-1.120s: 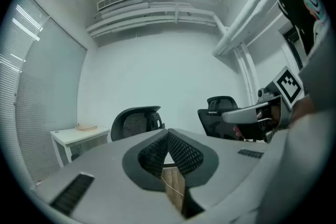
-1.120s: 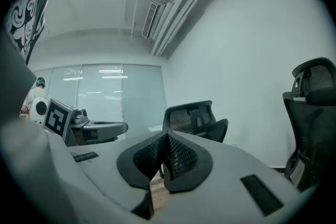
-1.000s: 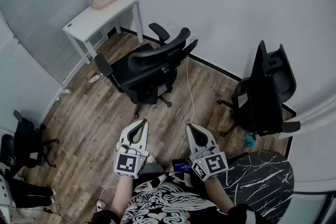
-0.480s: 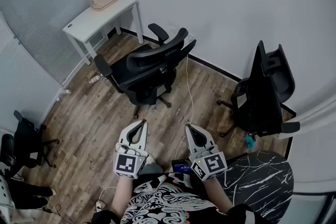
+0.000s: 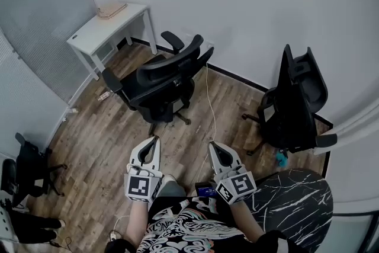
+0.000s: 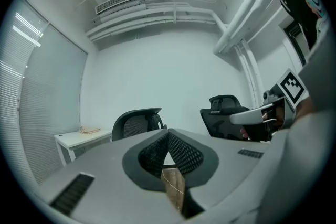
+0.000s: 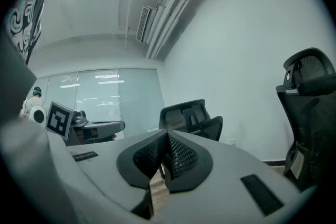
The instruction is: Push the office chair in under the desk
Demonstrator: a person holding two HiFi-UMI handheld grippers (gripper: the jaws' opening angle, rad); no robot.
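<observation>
Wood-plank floor (image 5: pixel 112 127), brown and grey, runs up to plain white walls (image 5: pixel 249 3), and a grey ribbed partition (image 5: pixel 41 3) closes the left side. In the far corner stands the white desk (image 5: pixel 109 23), a thin flat top on slim legs. A flat tan thing (image 5: pixel 112 9) lies on it, too small to identify.

The black chair (image 5: pixel 163 80) stands on open floor near the desk but apart from it. Its curved back is on the side away from the desk, with an armrest out to either side. The seat hides most of its base. A thin pale cable (image 5: pixel 210 101) trails over the planks beside it.

A second chair (image 5: pixel 296 106), also black, stands by the right wall and is seen nearly edge-on. A third chair (image 5: pixel 26 163) is partly cut off at the left edge. A small teal thing (image 5: pixel 282 158) near the second chair cannot be made out. A dark marbled top (image 5: pixel 296 201) with white veins is cut off by the lower right corner, and the person's patterned shirt (image 5: pixel 183 228) by the bottom edge.

The left gripper (image 5: pixel 156 140) and right gripper (image 5: pixel 212 144) are held side by side, well short of the chair and touching nothing. Both have smooth grey jaws lined with black ridged pads. On each the tips meet, with nothing between them.
</observation>
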